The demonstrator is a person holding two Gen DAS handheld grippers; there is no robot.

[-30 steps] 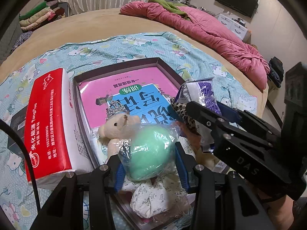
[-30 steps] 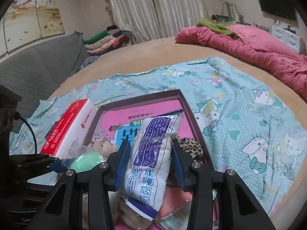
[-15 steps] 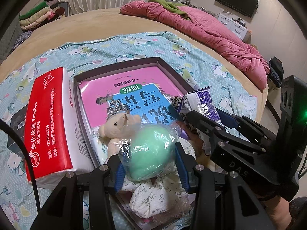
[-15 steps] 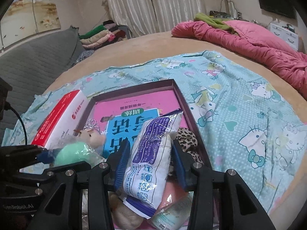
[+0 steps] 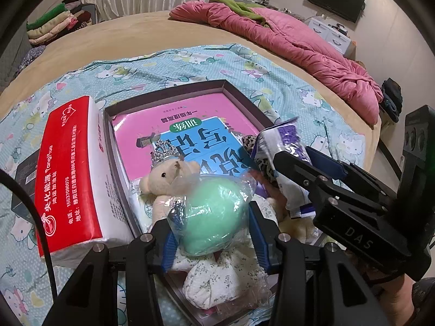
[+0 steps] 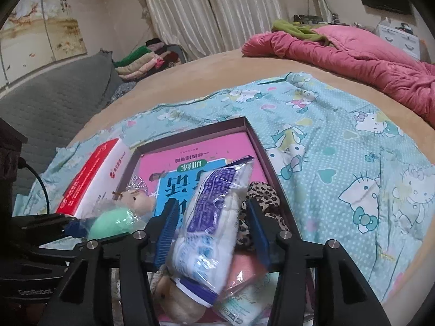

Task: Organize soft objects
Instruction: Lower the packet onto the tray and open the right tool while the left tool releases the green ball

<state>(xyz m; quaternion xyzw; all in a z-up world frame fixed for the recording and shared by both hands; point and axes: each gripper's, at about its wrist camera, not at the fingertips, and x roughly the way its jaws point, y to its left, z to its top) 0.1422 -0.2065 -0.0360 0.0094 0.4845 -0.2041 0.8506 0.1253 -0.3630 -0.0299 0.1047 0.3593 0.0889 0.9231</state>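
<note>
My left gripper (image 5: 209, 231) is shut on a green soft ball in clear wrap (image 5: 214, 214), held over the near end of a dark shallow box (image 5: 223, 84). My right gripper (image 6: 212, 231) is shut on a white and purple plastic pack (image 6: 214, 214); it shows in the left wrist view (image 5: 282, 146) at the right. In the box lie a pink and blue book (image 5: 190, 125), a beige teddy bear with a silver crown (image 5: 165, 176), a leopard-print cloth (image 6: 263, 195) and a floral white bundle (image 5: 225, 279).
A red and white tissue pack (image 5: 70, 174) lies left of the box on a Hello Kitty sheet (image 6: 339, 163). A pink quilt (image 5: 299, 46) lies at the far right of the bed. Folded clothes (image 5: 57, 24) are stacked at the far left.
My right gripper with the pack has shifted slightly toward me and down over the box. My left gripper with the green ball has stayed nearly still.
</note>
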